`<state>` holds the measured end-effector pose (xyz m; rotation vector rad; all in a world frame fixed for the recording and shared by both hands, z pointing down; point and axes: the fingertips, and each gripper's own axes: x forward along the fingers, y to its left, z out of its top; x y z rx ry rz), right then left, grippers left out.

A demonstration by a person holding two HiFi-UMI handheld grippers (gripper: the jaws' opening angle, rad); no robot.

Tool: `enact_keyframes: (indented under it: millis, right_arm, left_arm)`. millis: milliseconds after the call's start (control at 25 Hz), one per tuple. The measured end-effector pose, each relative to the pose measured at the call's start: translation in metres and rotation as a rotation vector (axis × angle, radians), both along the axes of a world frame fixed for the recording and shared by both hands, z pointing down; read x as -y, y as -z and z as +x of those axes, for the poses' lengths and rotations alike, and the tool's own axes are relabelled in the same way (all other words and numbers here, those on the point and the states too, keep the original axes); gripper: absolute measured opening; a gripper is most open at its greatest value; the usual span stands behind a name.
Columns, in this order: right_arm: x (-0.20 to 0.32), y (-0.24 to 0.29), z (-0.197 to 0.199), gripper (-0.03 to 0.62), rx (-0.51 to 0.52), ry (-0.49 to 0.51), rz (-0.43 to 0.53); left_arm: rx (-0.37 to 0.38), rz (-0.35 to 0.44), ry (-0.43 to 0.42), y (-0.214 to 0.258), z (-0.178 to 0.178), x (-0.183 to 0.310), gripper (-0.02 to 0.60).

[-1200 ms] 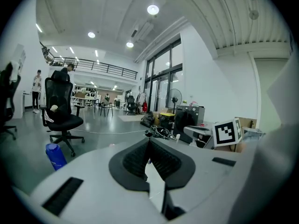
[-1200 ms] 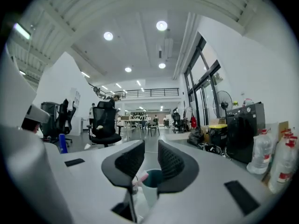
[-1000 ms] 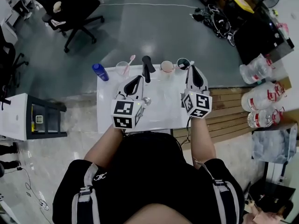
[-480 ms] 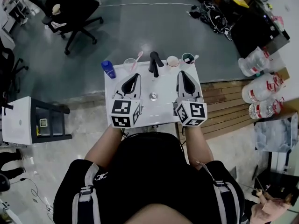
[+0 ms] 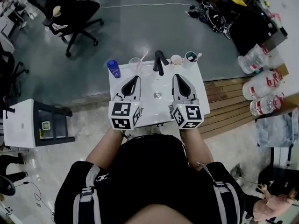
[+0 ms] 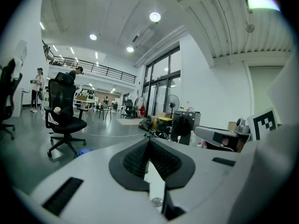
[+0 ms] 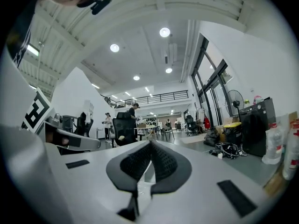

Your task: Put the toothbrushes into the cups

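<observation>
Bright, even light from round ceiling lamps (image 6: 154, 17); glare on the floor (image 5: 140, 31); gripper views bulge, edges perhaps slightly soft.

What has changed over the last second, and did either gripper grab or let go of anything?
The right gripper has drawn back from the green cup toward the person, and the left gripper has pulled back a little too. Both are shut and empty; nothing was taken or released. Unchanged: the pink toothbrush stands in the clear cup, the white toothbrush in the green cup, and no brush shows in the middle cup.
</observation>
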<state>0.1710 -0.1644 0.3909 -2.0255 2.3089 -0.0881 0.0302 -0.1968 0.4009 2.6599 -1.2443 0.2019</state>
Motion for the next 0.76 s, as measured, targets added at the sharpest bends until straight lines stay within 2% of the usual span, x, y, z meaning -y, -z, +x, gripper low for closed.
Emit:
enact_keyframes:
  millis: [760]
  right_arm:
    - [-0.004, -0.004, -0.014, 0.012, -0.013, -0.028, -0.027]
  left_arm:
    - [0.001, 0.005, -0.041, 0.003, -0.006, -0.002, 0.014]
